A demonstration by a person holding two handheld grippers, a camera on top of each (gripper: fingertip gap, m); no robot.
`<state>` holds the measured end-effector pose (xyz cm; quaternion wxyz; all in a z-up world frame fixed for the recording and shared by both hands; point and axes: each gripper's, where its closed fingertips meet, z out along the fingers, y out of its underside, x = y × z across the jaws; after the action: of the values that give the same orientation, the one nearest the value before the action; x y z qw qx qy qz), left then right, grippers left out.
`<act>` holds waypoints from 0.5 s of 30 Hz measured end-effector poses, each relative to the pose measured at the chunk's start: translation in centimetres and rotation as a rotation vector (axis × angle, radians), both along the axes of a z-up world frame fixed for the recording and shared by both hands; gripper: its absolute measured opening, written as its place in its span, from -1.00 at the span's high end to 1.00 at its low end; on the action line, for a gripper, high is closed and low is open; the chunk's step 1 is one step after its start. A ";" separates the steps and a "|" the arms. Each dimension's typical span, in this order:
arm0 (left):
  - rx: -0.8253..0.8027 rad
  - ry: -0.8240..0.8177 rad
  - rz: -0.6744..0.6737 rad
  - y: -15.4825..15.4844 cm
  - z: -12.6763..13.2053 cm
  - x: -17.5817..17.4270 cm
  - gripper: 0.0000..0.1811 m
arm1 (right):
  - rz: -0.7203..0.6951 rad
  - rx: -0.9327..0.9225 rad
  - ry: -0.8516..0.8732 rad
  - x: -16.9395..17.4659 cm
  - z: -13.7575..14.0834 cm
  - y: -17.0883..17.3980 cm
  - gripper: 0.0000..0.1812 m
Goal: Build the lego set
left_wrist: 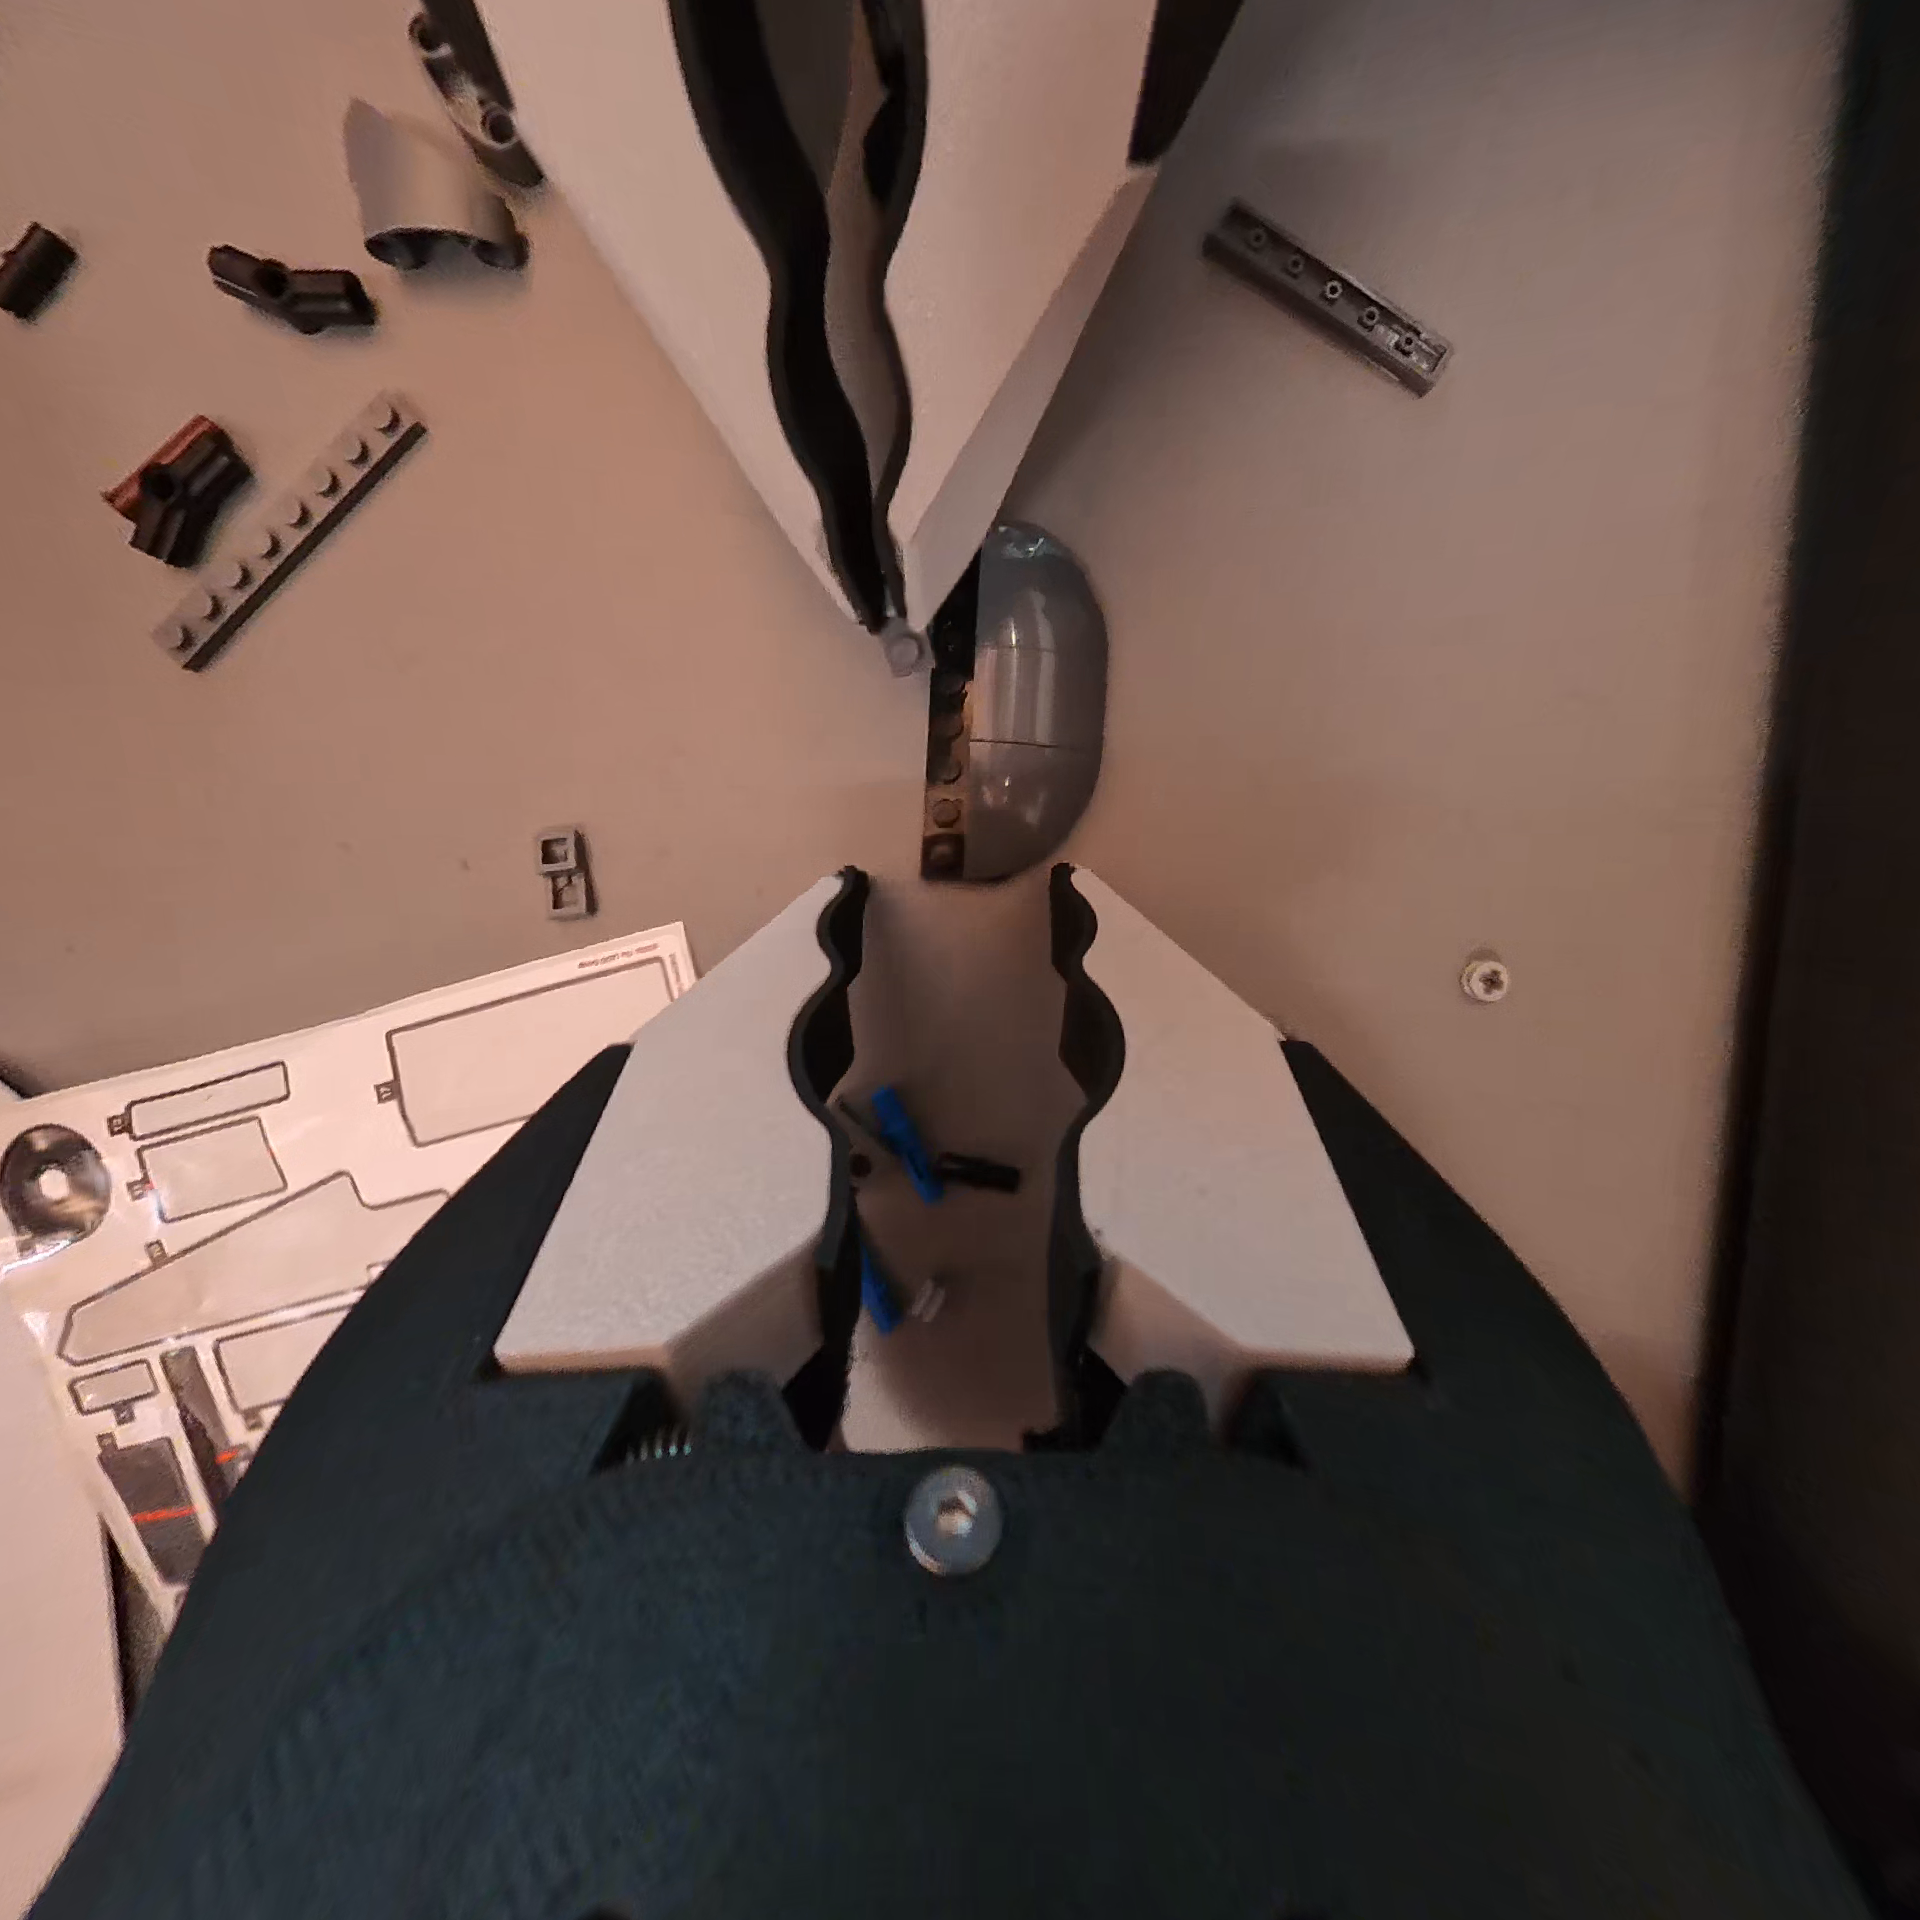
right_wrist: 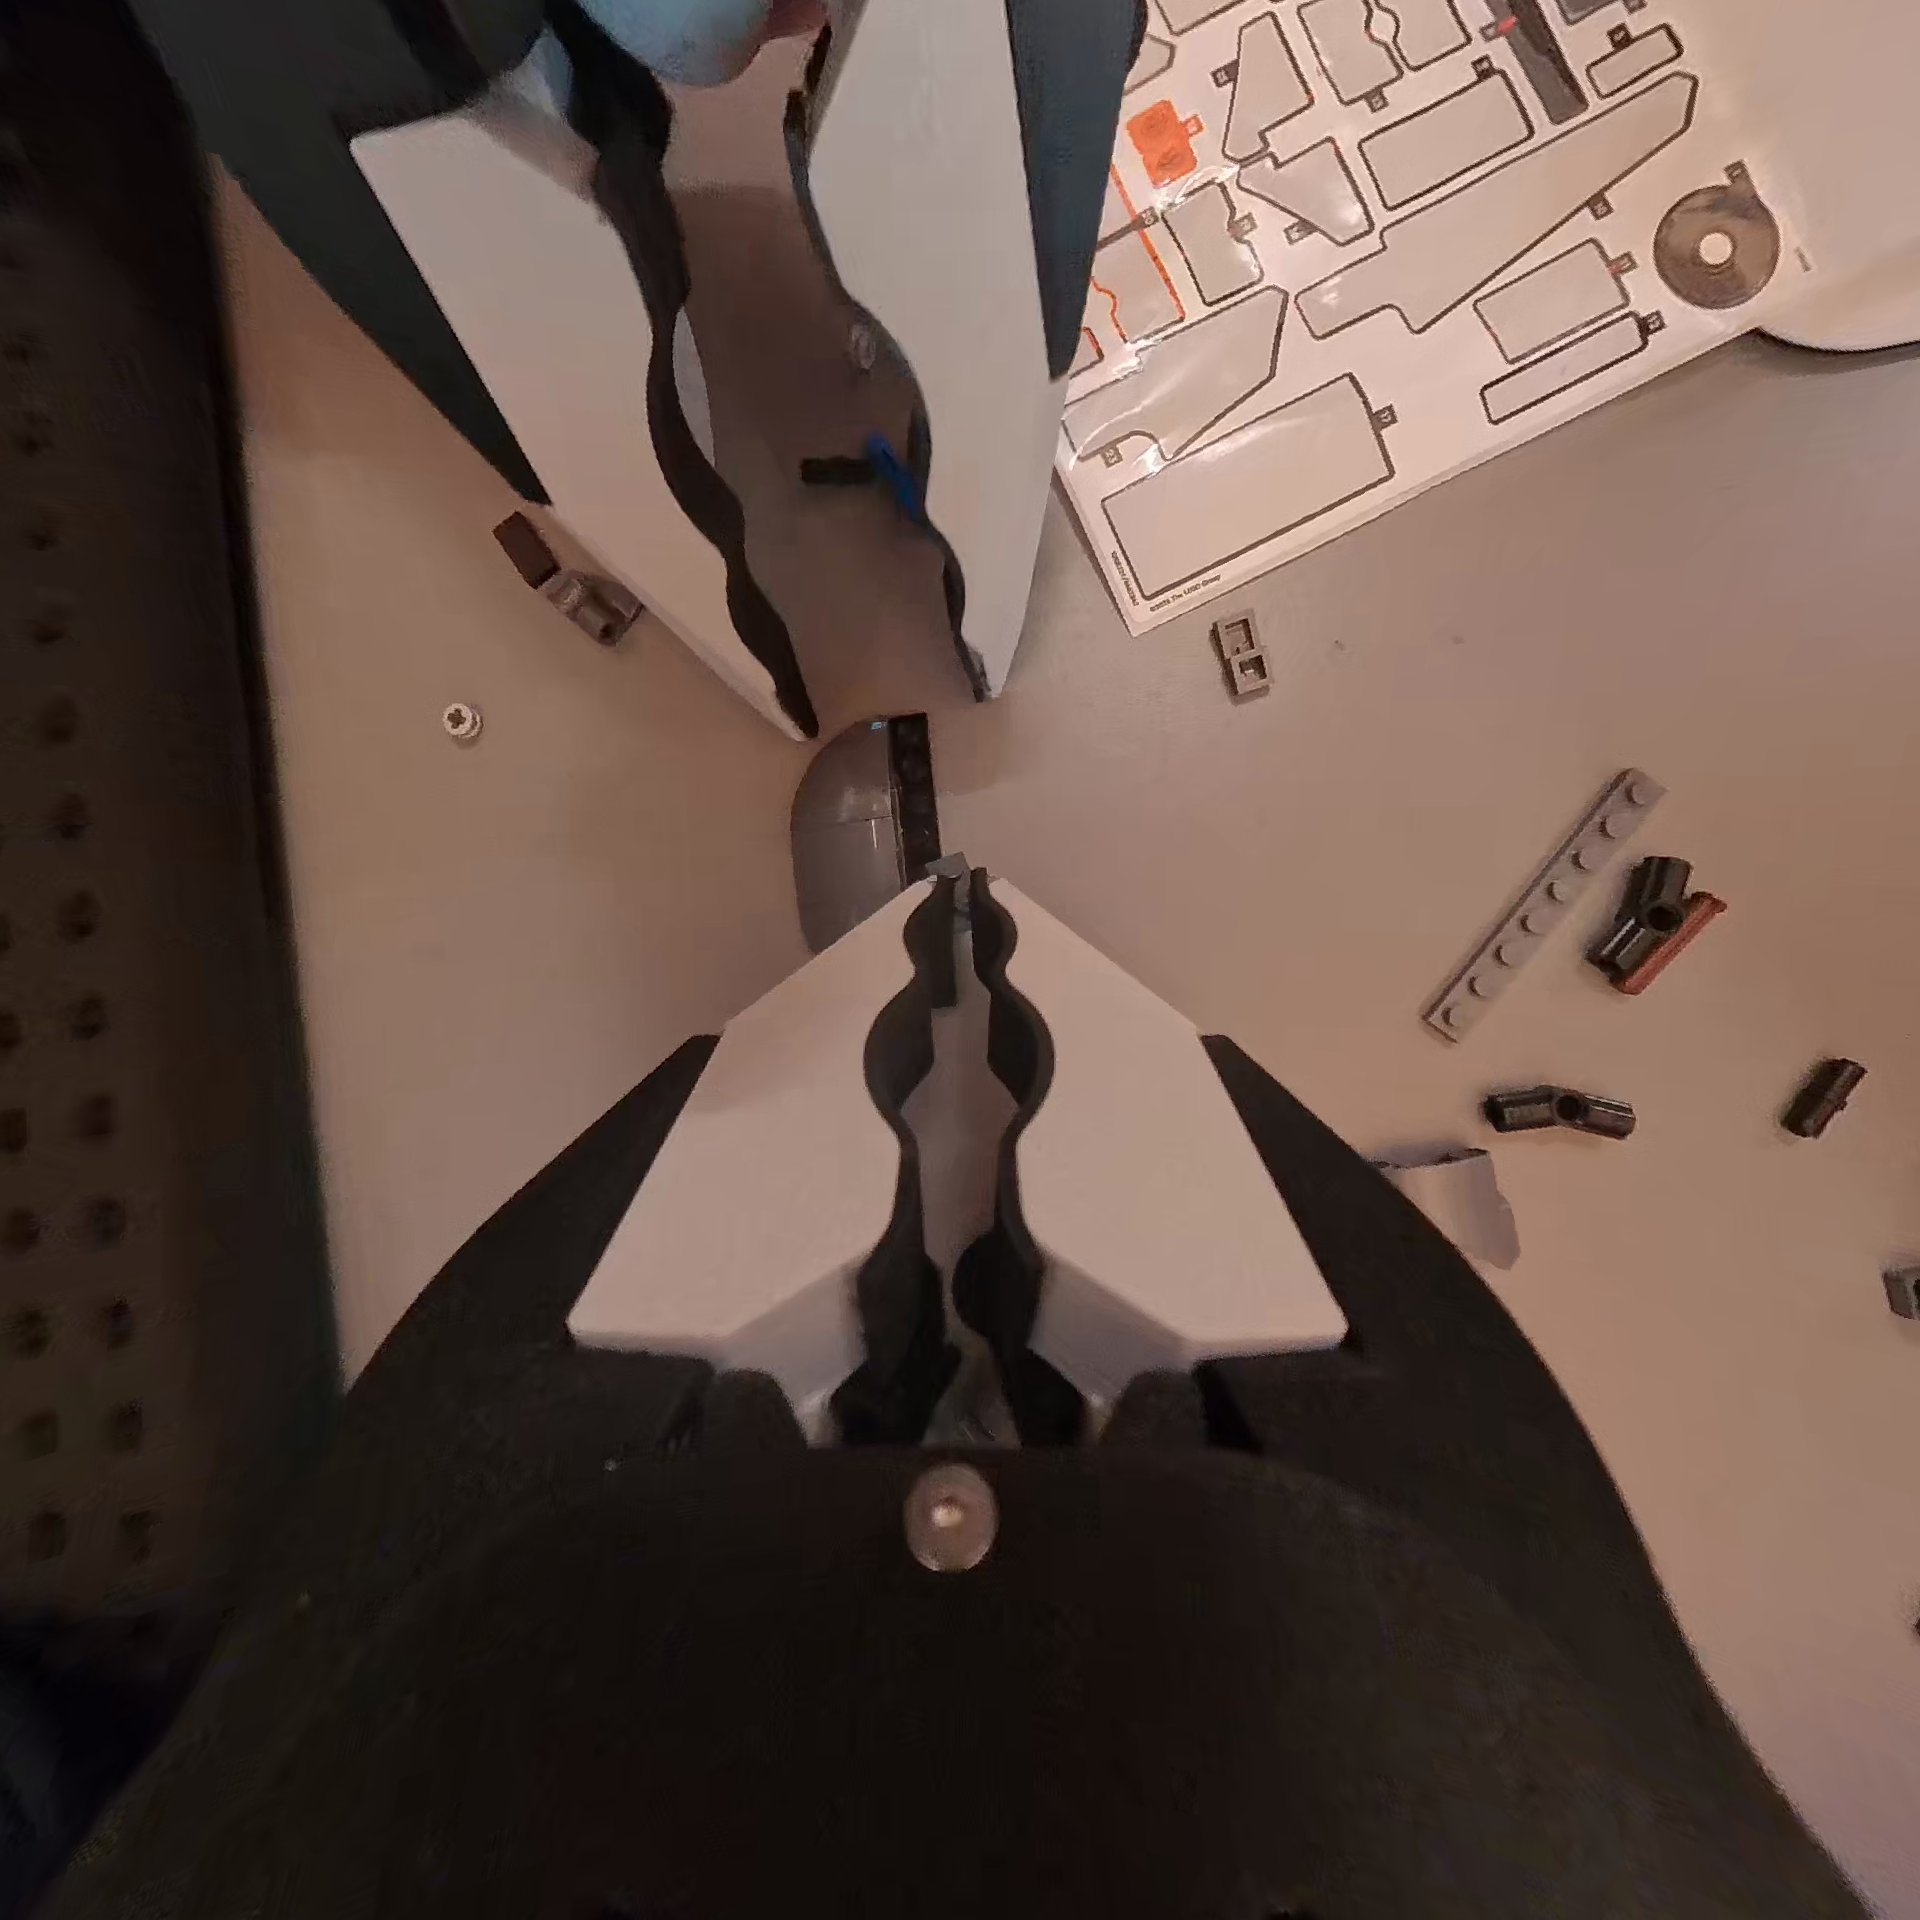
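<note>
A dark grey rounded lego build (left_wrist: 1029, 717) with a black studded strip along one side lay on the table, and everything else sat around it. The right gripper (left_wrist: 902, 636) had its fingers pressed together on a small grey stud piece (left_wrist: 906, 650), held right at the strip's end; whether the piece touched the strip could not be told. The left gripper (left_wrist: 956, 883) was spread, its tips just short of the build's other end with nothing between them.

Only the left wrist view showed a dark grey holed beam (left_wrist: 1327, 296) lying beyond the build, and small blue and black pins (left_wrist: 914, 1148) on the table between the left gripper's fingers. Only the right wrist view showed a small brown and grey brick pair (right_wrist: 569, 582) beside the left gripper, and a dark perforated surface (right_wrist: 83, 935) along the table's edge.

Both views showed a sticker sheet (left_wrist: 312, 1122) near the left gripper, a small grey clip piece (left_wrist: 564, 873) between the sheet and the build, and a white round pin (left_wrist: 1486, 977) on the build's other side. Farther off lay a long grey studded plate (left_wrist: 291, 530), black connectors (left_wrist: 291, 286) and a curved grey panel (left_wrist: 426, 197).

The table (left_wrist: 1351, 727) was pale and plain, with a dark edge on one side.
</note>
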<state>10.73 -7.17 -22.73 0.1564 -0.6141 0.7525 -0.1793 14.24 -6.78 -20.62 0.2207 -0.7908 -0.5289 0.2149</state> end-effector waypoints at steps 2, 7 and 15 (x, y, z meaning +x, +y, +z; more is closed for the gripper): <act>-0.006 -0.006 -0.007 -0.2 -0.1 0.2 0.64 | -0.003 -0.012 -0.005 -0.1 -0.2 -0.1 0.99; -0.004 -0.007 -0.005 -0.2 -0.1 0.2 0.65 | -0.019 -0.048 -0.014 -0.4 -0.6 -0.1 0.99; 0.010 -0.001 -0.006 -0.2 -0.1 0.2 0.65 | -0.054 -0.097 -0.009 -0.8 -1.1 0.0 0.99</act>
<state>10.96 -7.35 -22.82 0.1590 -0.6108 0.7553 -0.1763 13.40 -6.75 -21.70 0.1858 -0.8154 -0.4973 0.2308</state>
